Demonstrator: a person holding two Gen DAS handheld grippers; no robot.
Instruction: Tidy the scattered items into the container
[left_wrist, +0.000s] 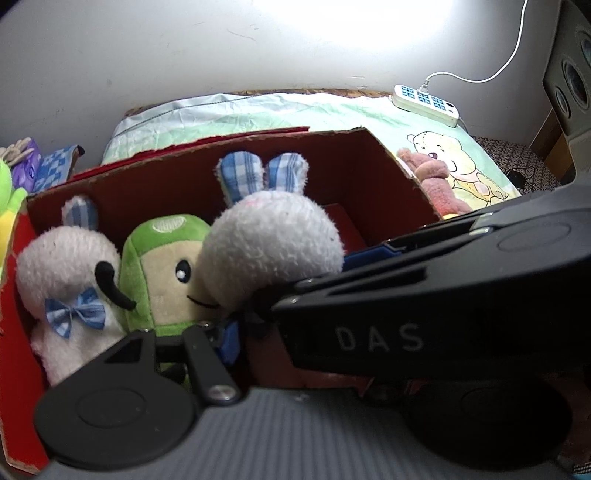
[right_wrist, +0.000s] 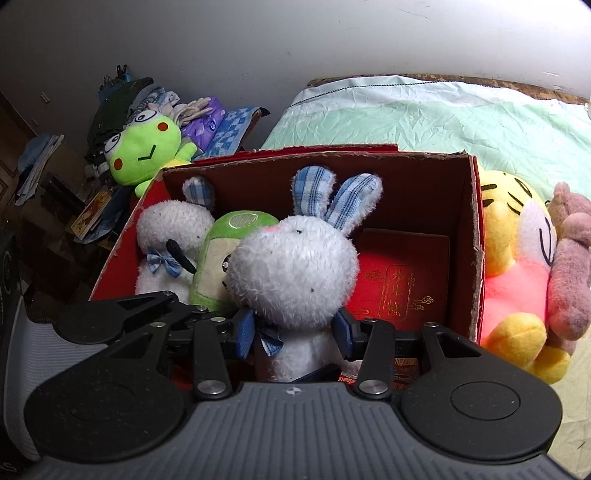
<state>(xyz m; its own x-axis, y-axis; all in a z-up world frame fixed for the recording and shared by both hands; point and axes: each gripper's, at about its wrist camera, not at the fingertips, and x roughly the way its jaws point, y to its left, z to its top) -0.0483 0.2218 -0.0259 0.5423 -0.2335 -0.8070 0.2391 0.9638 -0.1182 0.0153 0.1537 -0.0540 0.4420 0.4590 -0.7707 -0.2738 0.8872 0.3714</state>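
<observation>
My right gripper is shut on a white rabbit plush with blue plaid ears, its blue pads pressing the body from both sides. The rabbit hangs over the open red cardboard box. Inside the box at the left stand a second white rabbit with a bow tie and a green plush. In the left wrist view, the left gripper is low over the box's near wall beside the green plush. Only its left pad shows; the right gripper's black arm hides the other finger.
A red booklet lies on the box floor at the right. A yellow tiger plush and a brownish bear lean outside the right wall. A green frog plush sits behind the left corner. A power strip lies on the bedspread.
</observation>
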